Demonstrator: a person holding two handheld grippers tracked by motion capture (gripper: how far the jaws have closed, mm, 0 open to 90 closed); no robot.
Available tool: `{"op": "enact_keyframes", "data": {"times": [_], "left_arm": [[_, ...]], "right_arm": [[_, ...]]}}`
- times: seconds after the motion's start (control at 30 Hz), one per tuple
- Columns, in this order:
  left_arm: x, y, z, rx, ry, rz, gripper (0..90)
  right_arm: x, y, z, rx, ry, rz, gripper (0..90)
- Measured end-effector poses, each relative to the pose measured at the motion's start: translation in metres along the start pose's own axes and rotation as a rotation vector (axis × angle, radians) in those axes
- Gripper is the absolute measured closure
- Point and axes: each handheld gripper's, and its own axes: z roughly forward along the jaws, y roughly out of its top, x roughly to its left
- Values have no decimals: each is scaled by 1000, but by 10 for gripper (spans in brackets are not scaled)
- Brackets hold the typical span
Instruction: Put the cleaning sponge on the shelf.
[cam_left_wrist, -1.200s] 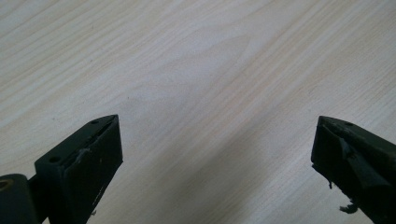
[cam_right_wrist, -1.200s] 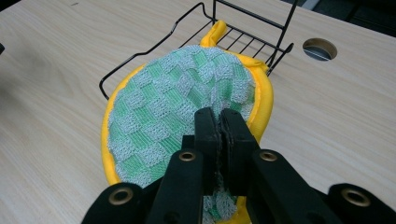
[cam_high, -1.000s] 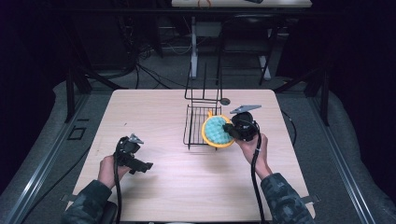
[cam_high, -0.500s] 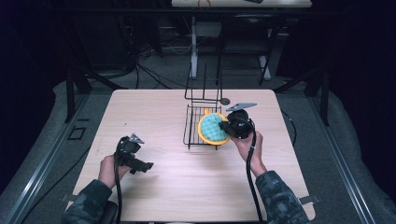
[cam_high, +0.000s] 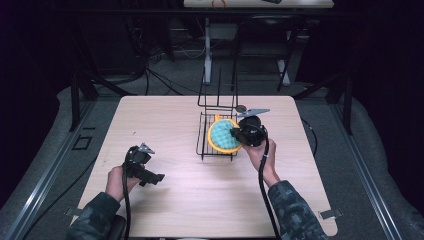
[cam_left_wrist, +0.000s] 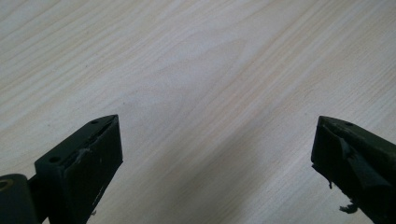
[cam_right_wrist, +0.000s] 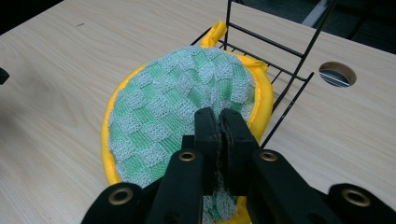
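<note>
Right gripper (cam_high: 236, 134) at the round green-and-yellow pad (cam_high: 223, 136) over the black wire rack (cam_high: 216, 122); left gripper (cam_high: 155, 177) low over bare wooden table (cam_high: 165, 120), well apart.

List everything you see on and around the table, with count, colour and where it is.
table: one, light wood, centre of the high view
wire rack: one, black, far centre-right of the table
round cloth pad: one, green check with yellow rim, at the rack, pinched by the right claw
cable hole: one, round, in the tabletop beside the rack
left claw: one, black, near left, jaws open over bare wood
right claw: one, black, shut on the pad
hands: two, holding the claws
</note>
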Motion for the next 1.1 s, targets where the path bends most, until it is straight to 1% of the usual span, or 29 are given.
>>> {"op": "enact_keyframes", "data": {"times": [0.4, 0.53, 0.87, 0.93, 1.07, 1.1], "left_arm": [[0, 0, 0, 0, 1, 1, 22], [0, 0, 0, 0, 1, 1, 22], [0, 0, 0, 1, -3, 1, 22], [0, 0, 0, 1, -1, 1, 22], [0, 0, 0, 1, -3, 0, 22], [0, 0, 0, 0, -1, 1, 22]], "right_arm": [[-1, 0, 11, -2, -2, 15, 866], [0, 0, 14, -8, -6, 10, 867], [-1, 0, 22, -5, -12, 29, 866], [-1, 0, 23, 1, -14, 39, 866], [-1, 0, 25, -4, -23, 40, 866], [-1, 0, 26, -5, -20, 46, 866]]}}
